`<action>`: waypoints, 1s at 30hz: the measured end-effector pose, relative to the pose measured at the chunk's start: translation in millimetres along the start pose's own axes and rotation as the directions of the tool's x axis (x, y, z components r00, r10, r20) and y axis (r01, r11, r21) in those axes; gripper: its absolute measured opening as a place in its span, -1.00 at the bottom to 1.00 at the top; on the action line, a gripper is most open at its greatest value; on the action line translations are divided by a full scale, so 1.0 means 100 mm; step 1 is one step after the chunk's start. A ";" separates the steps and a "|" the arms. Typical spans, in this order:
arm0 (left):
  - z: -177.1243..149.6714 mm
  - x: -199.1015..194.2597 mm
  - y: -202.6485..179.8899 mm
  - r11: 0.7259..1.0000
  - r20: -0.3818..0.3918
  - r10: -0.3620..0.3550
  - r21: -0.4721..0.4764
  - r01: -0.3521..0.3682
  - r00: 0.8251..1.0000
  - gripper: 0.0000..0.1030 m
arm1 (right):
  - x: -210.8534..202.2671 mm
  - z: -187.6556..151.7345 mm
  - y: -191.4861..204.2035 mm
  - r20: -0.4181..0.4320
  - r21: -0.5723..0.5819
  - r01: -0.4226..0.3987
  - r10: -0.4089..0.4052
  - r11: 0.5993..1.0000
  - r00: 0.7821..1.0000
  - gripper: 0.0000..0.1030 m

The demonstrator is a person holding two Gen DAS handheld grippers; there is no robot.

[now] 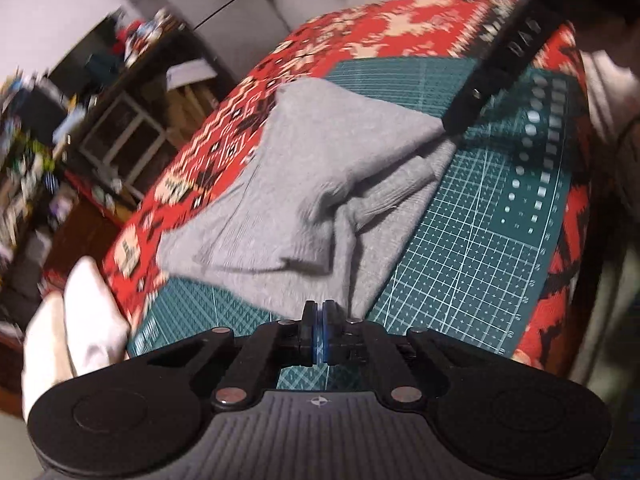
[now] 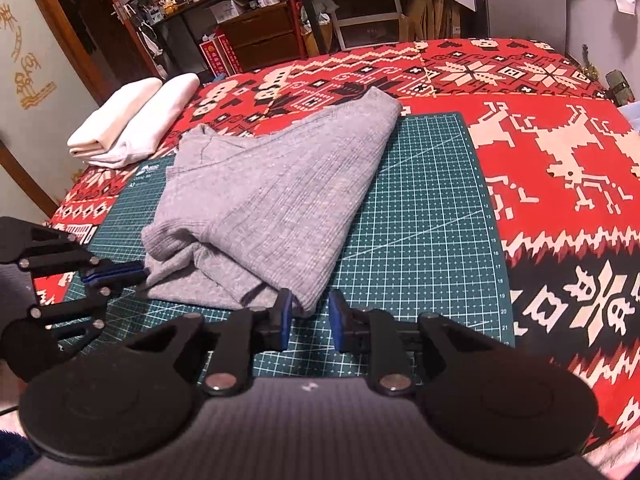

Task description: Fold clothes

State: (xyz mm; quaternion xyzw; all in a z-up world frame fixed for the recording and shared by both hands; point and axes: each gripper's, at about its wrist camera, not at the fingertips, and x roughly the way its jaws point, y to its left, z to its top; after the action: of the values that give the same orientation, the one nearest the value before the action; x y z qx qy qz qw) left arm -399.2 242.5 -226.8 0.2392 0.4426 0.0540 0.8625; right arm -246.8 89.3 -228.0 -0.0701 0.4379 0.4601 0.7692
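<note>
Right wrist view: grey ribbed knit sweater [image 2: 272, 200] lay half-folded on green gridded cutting mat [image 2: 432, 216]. R gripper [image 2: 308, 316] spread at near hem; L gripper [image 1: 319, 320] pinched edge. Mid-fold; next likely needs R closing on hem, then lifting across.

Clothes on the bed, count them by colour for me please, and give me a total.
Grey: 1, the partly folded grey sweater on the green cutting mat
White: 2, the folded white garments lying side by side near the bed corner
Total: 3
</note>
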 end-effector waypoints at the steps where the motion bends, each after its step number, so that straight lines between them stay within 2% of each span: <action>1: -0.01 -0.04 0.07 0.999 0.000 -0.018 -0.047 0.018 1.000 -0.91 | -0.01 0.01 0.01 0.007 -0.004 -0.002 0.002 1.000 1.000 -0.58; 3: -0.02 -0.14 0.25 0.982 0.021 -0.067 -0.173 0.070 0.998 -0.89 | -0.06 0.02 0.05 0.028 -0.020 -0.009 0.009 1.000 1.000 -0.58; 5: 0.02 -0.20 0.43 0.945 0.063 -0.103 -0.305 0.117 0.993 -0.88 | -0.08 0.05 0.10 0.046 -0.039 -0.001 0.003 0.999 0.999 -0.58; 9: 0.18 -0.22 0.72 0.828 0.180 -0.132 -0.521 0.208 0.975 -0.87 | -0.03 0.14 0.22 0.051 -0.078 0.007 -0.003 0.997 0.999 -0.58; 11: 0.29 -0.14 0.79 0.778 0.214 -0.135 -0.582 0.237 0.968 -0.87 | 0.00 0.16 0.26 0.051 -0.084 0.008 -0.004 0.996 0.999 -0.58; 14: 0.38 0.12 0.80 0.733 0.200 -0.182 -0.625 0.268 0.963 -0.88 | 0.06 0.16 0.27 0.040 -0.078 0.010 -0.007 0.997 0.999 -0.58; 16: 0.39 0.28 0.75 0.721 0.175 -0.223 -0.633 0.284 0.959 -0.89 | 0.10 0.14 0.26 0.025 -0.073 0.015 -0.013 0.997 1.000 -0.58; 19: 0.31 0.40 0.63 0.736 0.127 -0.244 -0.622 0.269 0.961 -0.89 | 0.16 0.07 0.21 0.000 -0.071 0.028 -0.028 0.997 1.000 -0.59; 25: 0.15 0.39 0.58 0.717 0.156 -0.221 -0.643 0.269 0.963 -0.88 | 0.14 -0.02 0.19 0.020 -0.096 0.034 -0.032 0.995 0.999 -0.59; 27: 0.11 0.33 0.55 0.725 0.160 -0.210 -0.636 0.263 0.965 -0.88 | 0.12 -0.04 0.21 0.021 -0.107 0.041 -0.039 0.993 0.999 -0.58; 30: 0.08 0.27 0.50 0.758 0.150 -0.195 -0.605 0.246 0.969 -0.88 | 0.08 -0.07 0.20 0.016 -0.104 0.041 -0.039 0.994 0.999 -0.58</action>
State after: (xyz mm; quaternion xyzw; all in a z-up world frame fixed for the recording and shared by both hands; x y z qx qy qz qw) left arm -370.7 291.6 -220.1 -0.1085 0.3917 0.0848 0.9097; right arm -264.6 101.7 -232.1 -0.1155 0.4066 0.4672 0.7766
